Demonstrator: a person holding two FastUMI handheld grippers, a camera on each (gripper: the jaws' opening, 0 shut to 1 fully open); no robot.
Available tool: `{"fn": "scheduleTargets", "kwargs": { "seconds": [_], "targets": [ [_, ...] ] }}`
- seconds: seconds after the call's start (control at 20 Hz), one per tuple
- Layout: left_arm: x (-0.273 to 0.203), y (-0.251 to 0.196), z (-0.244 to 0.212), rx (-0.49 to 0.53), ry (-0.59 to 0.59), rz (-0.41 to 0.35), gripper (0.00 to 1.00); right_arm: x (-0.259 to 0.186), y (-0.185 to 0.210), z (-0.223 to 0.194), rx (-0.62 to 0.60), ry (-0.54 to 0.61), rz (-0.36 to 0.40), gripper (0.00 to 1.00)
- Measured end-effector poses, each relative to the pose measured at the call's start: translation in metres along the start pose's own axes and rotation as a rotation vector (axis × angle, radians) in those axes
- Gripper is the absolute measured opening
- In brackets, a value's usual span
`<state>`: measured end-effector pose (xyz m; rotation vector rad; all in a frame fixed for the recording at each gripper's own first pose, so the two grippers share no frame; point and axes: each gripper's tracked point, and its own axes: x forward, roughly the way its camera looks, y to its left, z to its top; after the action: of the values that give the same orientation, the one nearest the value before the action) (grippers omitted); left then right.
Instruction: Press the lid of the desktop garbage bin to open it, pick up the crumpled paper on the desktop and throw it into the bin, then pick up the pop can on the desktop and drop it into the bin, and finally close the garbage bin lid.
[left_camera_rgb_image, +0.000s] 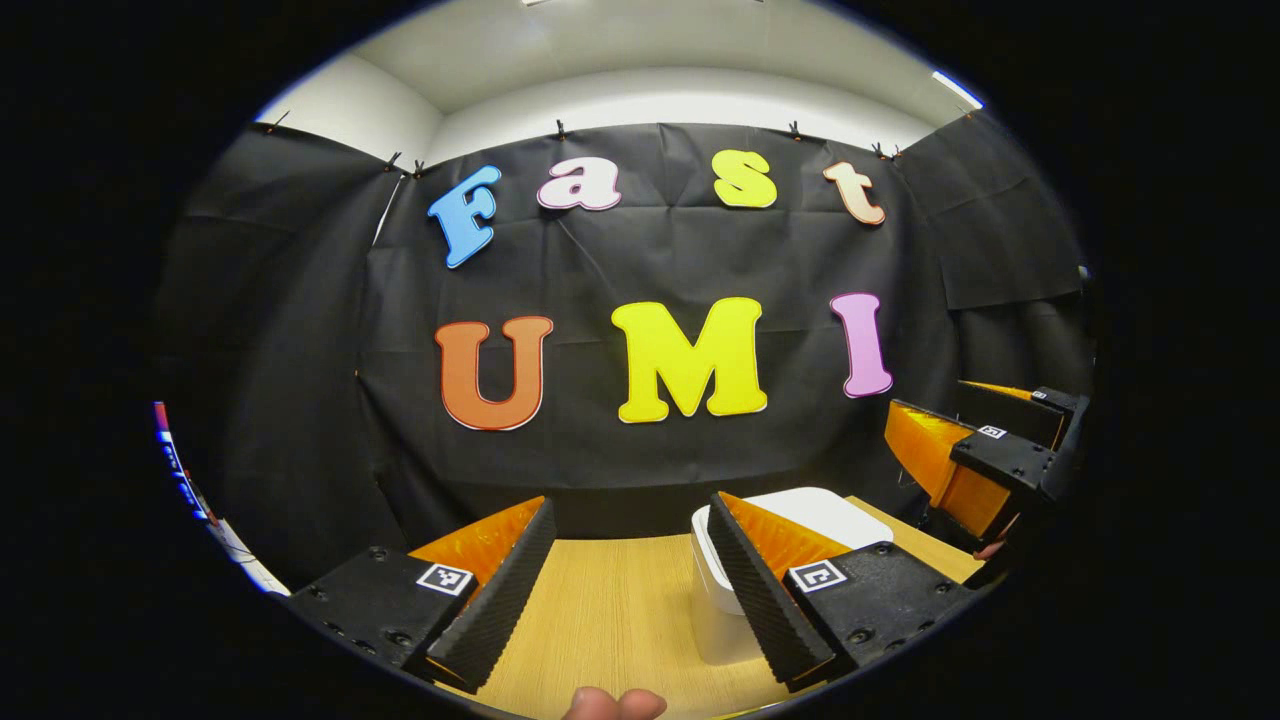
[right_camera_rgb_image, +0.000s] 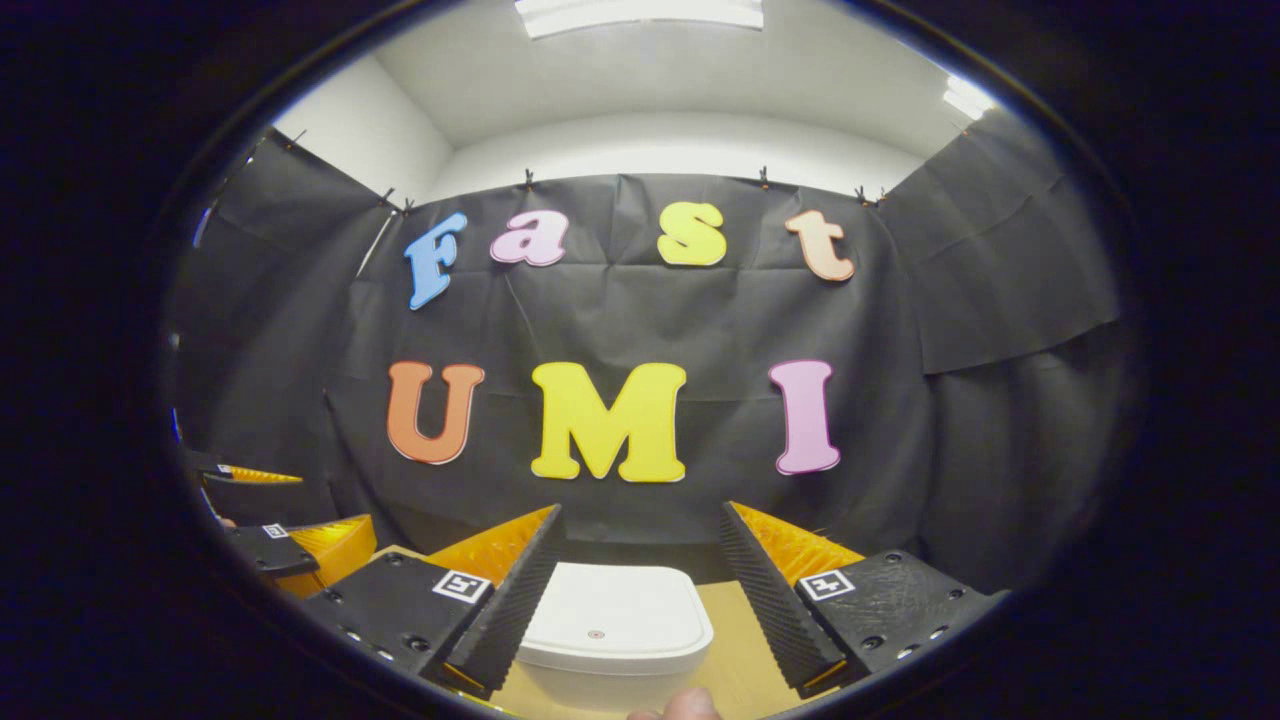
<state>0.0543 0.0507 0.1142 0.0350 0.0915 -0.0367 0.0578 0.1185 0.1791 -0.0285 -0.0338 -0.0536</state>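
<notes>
one garbage bin (right_camera_rgb_image: 610, 640), white, rounded-rectangular, lid (right_camera_rgb_image: 612, 618) shut flat with a small round mark near its front centre; the body below the lid is a slightly duller white. it stands on one wooden desktop (left_camera_rgb_image: 610, 610), light grain, close to the desktop's far edge, with the black cloth wall behind it.

two grippers. right gripper (right_camera_rgb_image: 640, 600): jaws spread wide, holding nothing, raised above and in front of the bin, so that the bin lid appears in the gap between the two fingers (right_camera_rgb_image: 505, 610) without touching either. left gripper (left_camera_rgb_image: 630, 590): jaws likewise spread, holding nothing, poised to the left of the bin; in the left gripper view the bin (left_camera_rgb_image: 830, 515) lies behind its right-hand finger (left_camera_rgb_image: 765, 590), which hides part of the bin's side. the right gripper (left_camera_rgb_image: 975, 450) shows again in the left gripper view, above and to the right of the bin; the left gripper (right_camera_rgb_image: 290, 545) shows in the right gripper view, to the left of the bin.

one fingertip (left_camera_rgb_image: 612, 704) of a person at the bottom of each view.

open room: bare wood lies to the left of the bin, between the left gripper's fingers, and a narrow strip of wood to the bin's right.
</notes>
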Motion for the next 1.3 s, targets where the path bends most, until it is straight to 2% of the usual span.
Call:
{"fn": "scheduleTargets", "kwargs": {
  "seconds": [0.5,0.95,1.0,1.25,1.3],
  "targets": [
    [-0.014,0.015,0.002,-0.03,0.001,0.015,0.99,-0.019,0.012,0.008,-0.018,-0.021,0.007,0.95],
    [-0.018,0.014,0.01,-0.026,-0.013,0.028,0.99,-0.027,0.001,0.023,-0.031,-0.075,-0.016,0.95],
    [-0.018,0.014,0.011,-0.026,-0.012,0.028,0.99,-0.027,-0.002,0.023,-0.032,-0.076,-0.02,0.97],
    [-0.015,0.012,0.017,-0.037,-0.028,0.032,0.99,-0.025,-0.009,0.024,-0.038,-0.074,-0.035,0.94],
    [-0.014,0.014,0.015,-0.037,-0.029,0.036,0.99,-0.025,-0.009,0.023,-0.041,-0.071,-0.035,0.96]
  ]
}}
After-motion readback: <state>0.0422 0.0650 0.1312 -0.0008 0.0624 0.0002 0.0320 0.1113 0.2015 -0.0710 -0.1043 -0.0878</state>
